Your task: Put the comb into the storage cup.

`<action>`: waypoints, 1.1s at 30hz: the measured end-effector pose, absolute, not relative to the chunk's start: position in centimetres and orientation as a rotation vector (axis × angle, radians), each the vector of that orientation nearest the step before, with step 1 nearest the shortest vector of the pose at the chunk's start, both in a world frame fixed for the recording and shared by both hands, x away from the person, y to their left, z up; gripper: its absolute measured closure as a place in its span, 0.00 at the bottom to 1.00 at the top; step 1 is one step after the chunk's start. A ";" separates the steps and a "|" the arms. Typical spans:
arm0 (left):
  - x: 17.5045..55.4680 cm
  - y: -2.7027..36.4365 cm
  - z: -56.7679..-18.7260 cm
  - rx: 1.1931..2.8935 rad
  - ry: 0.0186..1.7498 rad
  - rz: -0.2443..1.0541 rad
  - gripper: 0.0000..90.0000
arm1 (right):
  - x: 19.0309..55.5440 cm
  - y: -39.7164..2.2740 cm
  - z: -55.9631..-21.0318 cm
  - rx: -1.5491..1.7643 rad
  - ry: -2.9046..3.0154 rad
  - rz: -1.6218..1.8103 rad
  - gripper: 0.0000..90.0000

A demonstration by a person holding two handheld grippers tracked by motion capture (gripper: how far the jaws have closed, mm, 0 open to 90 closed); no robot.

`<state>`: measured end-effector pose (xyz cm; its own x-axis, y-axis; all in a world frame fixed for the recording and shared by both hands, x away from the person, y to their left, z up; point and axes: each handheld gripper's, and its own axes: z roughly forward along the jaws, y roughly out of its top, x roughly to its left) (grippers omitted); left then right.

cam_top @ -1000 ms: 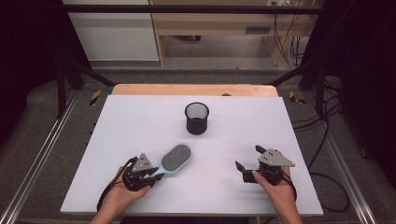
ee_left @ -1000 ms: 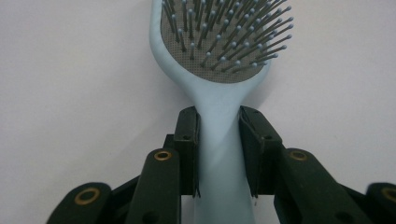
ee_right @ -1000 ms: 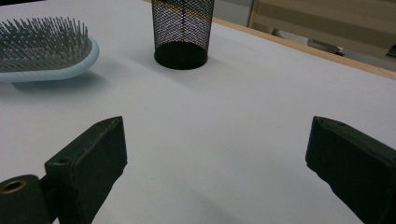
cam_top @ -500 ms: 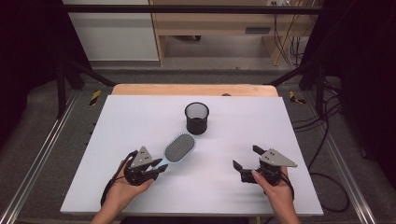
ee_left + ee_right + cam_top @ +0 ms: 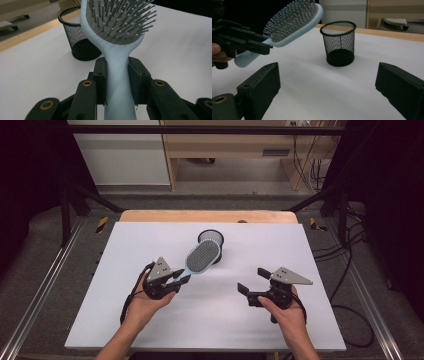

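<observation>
1. Hairbrush (image 5: 201, 257), pale blue with grey bristles facing up, is hanging above the white table (image 5: 125, 245), its head pointing toward one o'clock and overlapping the black mesh cup (image 5: 211, 238) in the high view.
2. Left gripper (image 5: 176, 281) is pinching the brush handle between both jaws, clearly seen in the left gripper view.
3. Right gripper (image 5: 251, 287), at about four o'clock from the cup, is sitting with its jaws spread wide apart around nothing.
4. Beyond the table's wooden far edge (image 5: 207, 216), grey floor (image 5: 225, 182), pale cabinets and dangling cables (image 5: 305, 155) are showing.
</observation>
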<state>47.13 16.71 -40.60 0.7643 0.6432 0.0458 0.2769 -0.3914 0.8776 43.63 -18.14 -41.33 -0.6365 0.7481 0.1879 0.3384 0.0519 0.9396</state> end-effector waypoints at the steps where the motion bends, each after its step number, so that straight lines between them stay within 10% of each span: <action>1: 47.1 16.7 -40.6 1.985 0.694 0.474 0.77 | 43.6 -18.1 -41.3 1.093 1.986 1.610 0.07; 33: 46.2 14.6 -42.4 1.925 0.649 0.467 0.77 | 46.3 -12.5 -42.0 1.191 1.972 1.855 0.07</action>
<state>46.21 14.63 -42.36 0.7805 0.6240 0.0373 0.2338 -0.3467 0.9084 46.28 -12.51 -42.00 -0.6615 0.6469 0.3794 0.4181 -0.1019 0.9027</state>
